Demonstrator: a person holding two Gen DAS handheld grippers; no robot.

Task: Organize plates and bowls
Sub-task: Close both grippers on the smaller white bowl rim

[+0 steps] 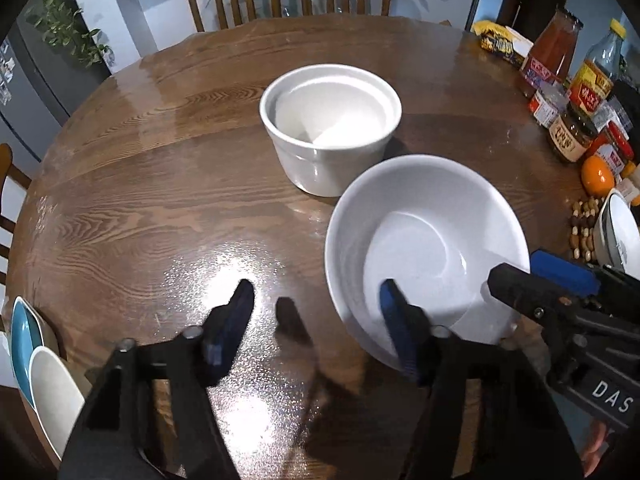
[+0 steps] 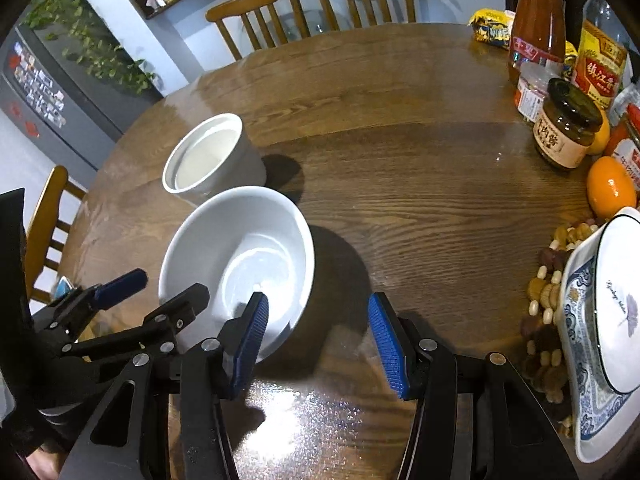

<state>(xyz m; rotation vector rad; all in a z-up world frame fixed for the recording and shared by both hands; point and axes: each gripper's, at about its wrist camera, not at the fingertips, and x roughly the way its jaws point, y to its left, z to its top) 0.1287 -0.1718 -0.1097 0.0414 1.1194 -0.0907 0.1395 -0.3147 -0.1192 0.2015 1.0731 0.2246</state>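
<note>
- "DAS" shows in white letters on the right gripper (image 1: 516, 276), lower right of the left wrist view.
- Bottle and jar labels at upper right carry Chinese characters.
- Two white bowls: a wide bowl (image 2: 240, 256) at centre-left and a straight-sided bowl (image 2: 212, 156) behind it on the tabletop (image 2: 400, 184).
- Left gripper (image 1: 320, 300) and right gripper each straddle the wide bowl's rim, jaws half-open; contact unclear.

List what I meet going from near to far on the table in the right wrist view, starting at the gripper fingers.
Right gripper → wide white bowl → straight-sided white bowl → far table edge → two wooden chairs.
</note>
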